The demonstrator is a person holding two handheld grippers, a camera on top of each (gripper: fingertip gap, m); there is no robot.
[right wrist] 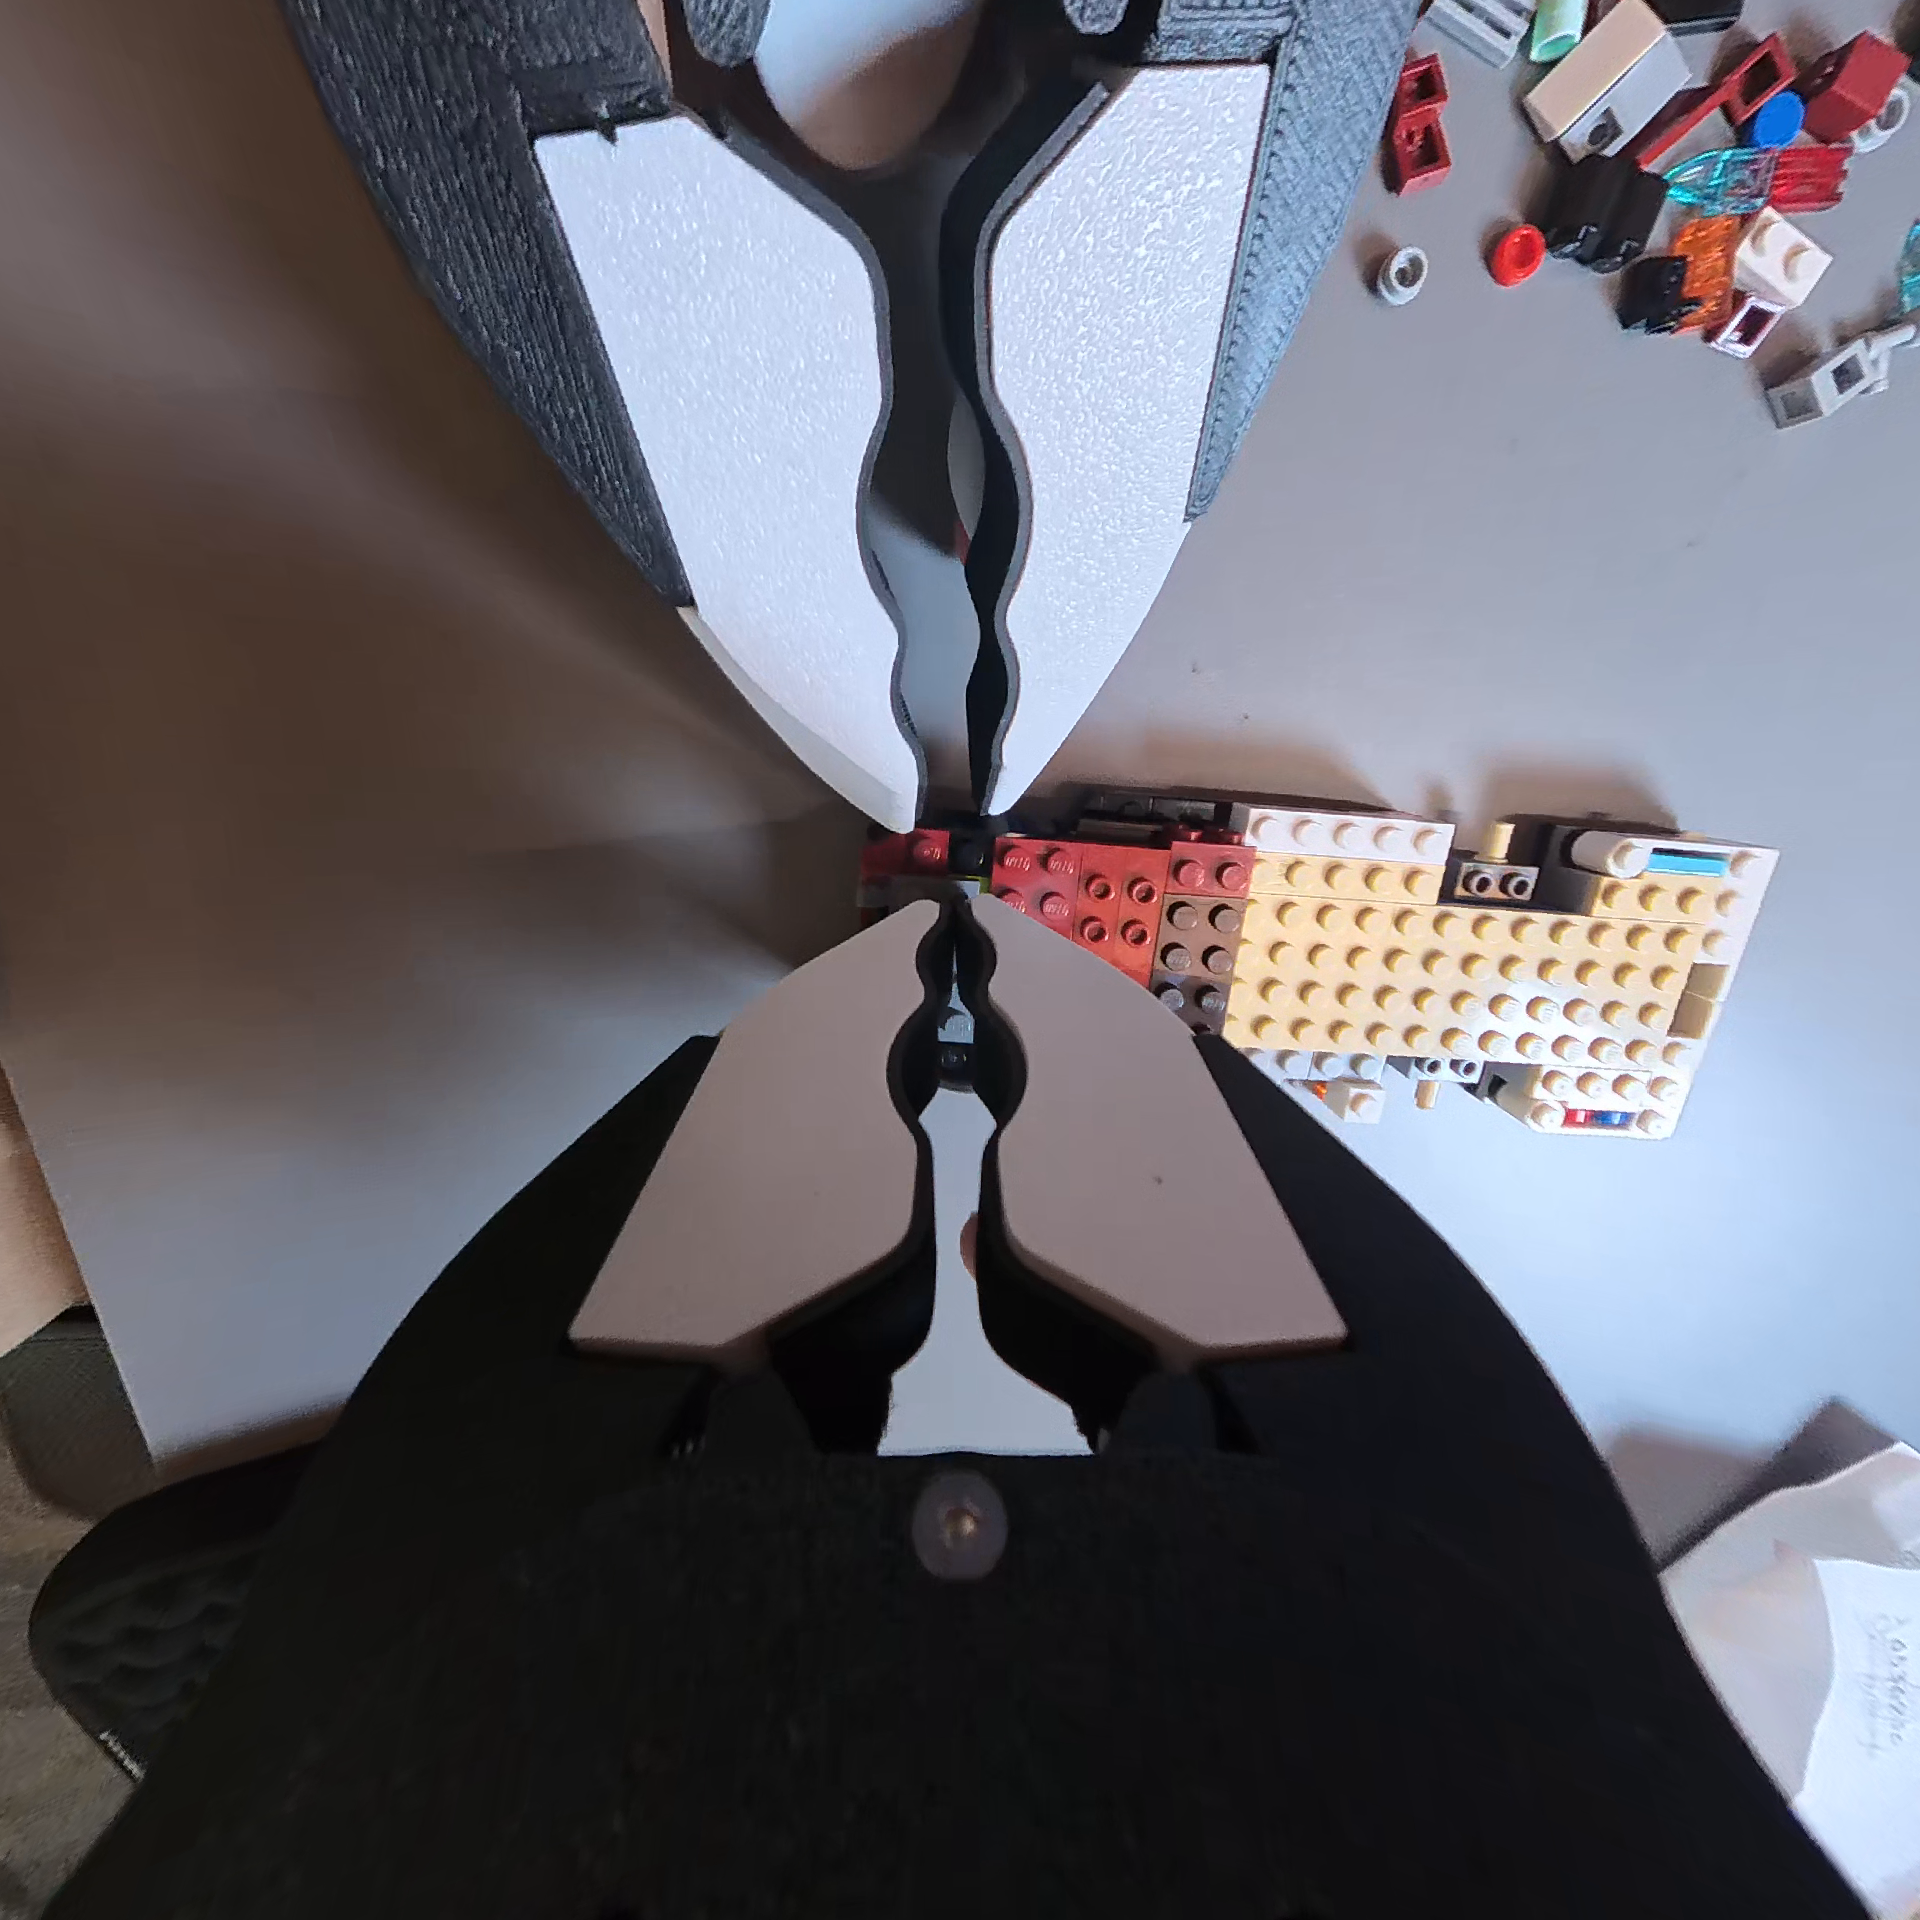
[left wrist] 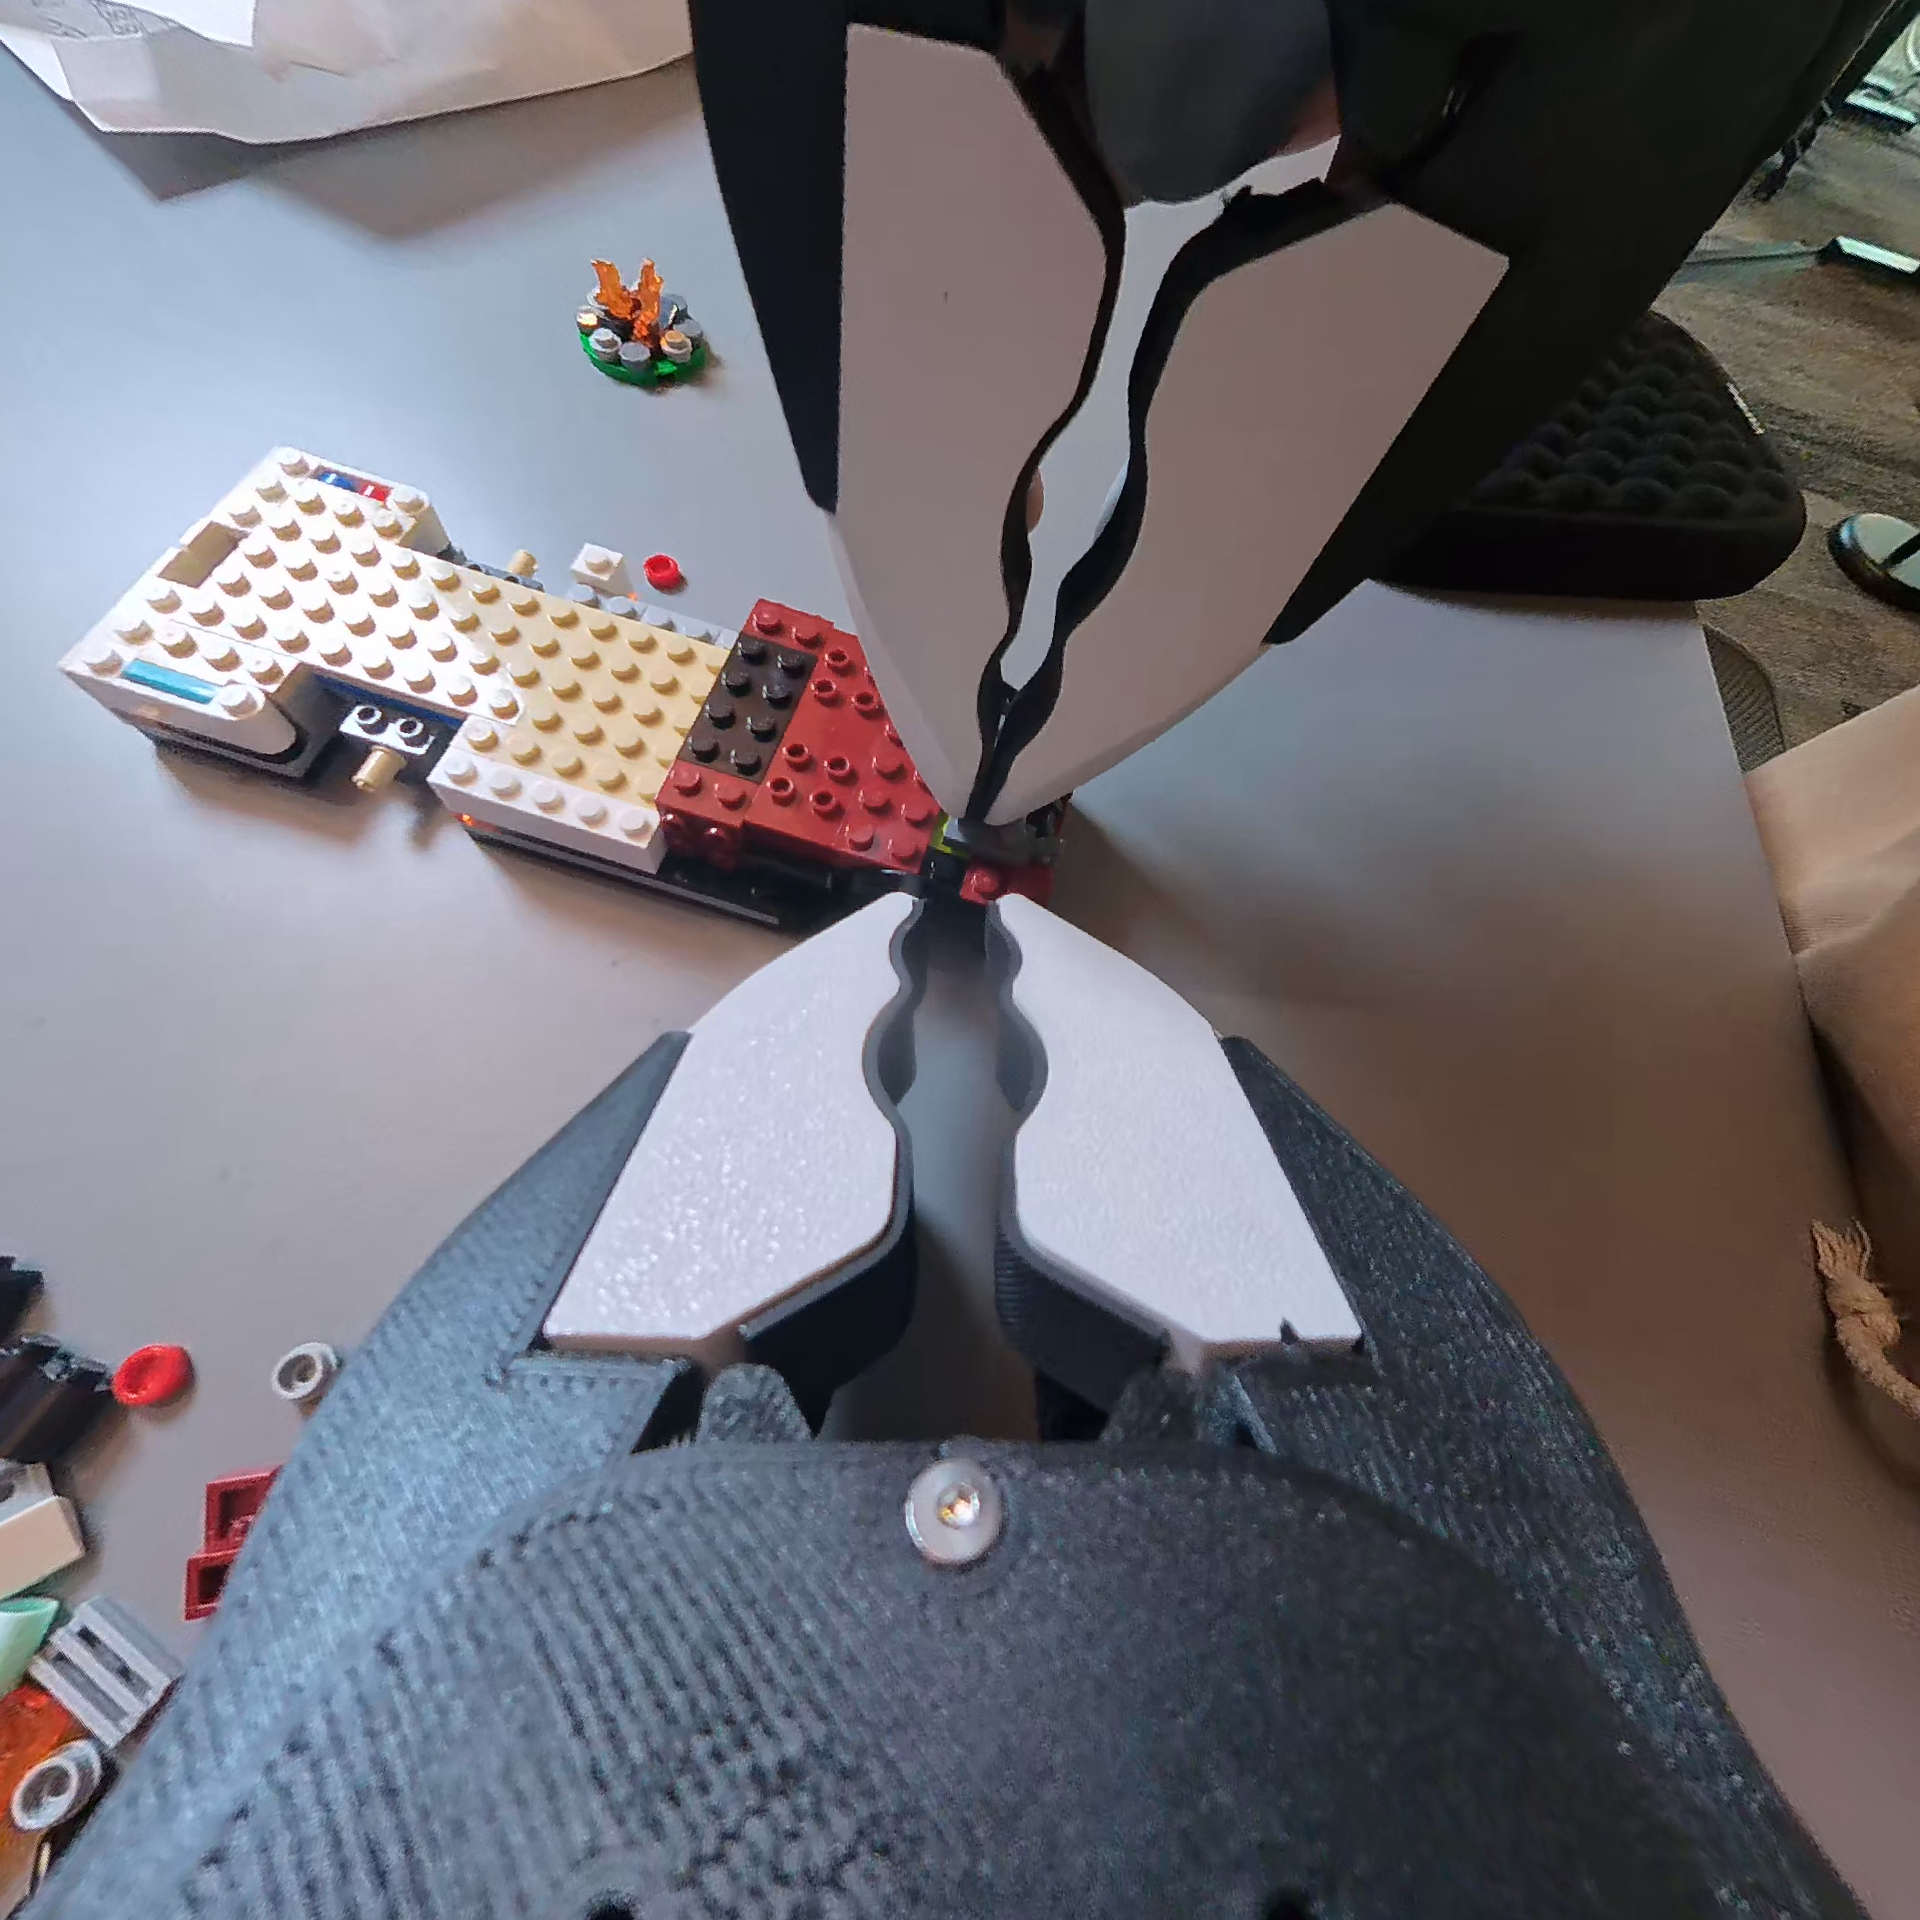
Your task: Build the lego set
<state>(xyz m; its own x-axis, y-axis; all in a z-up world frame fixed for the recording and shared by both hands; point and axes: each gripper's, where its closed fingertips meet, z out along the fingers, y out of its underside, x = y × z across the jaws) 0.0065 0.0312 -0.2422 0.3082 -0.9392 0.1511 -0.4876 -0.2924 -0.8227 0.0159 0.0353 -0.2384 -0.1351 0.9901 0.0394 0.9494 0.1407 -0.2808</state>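
- A long, flat toy-brick model (left wrist: 436,665) lies on the grey surface (left wrist: 312,1039). Its studded top runs from white plates at one end, through a broad tan middle, to a small black block and a dark red end.
- Both claws meet at the dark red end (left wrist: 831,769), from opposite sides.
- The left claw (left wrist: 951,914), with white fingers on a black ribbed body, stands a little apart. A small black piece of the model's end sits at its tips; whether the pads press on it cannot be told.
- The right claw (right wrist: 956,914), with white fingers on a black body, has its tips drawn together on a small grey piece at the same end, next to a tiny yellow-green bit.
- One small round green base with orange flame pieces (left wrist: 639,327) stands apart on the surface.
- Near the model lie one small white brick (left wrist: 600,566) and one red round stud (left wrist: 661,569).
- A pile of loose bricks (right wrist: 1662,177), red, black, orange, white and clear blue, lies well apart; the pieces overlap too much to count.
- Two white paper sheets (left wrist: 312,62) lie at the surface's edge.
- One black mesh chair (left wrist: 1621,488) stands beside the surface.
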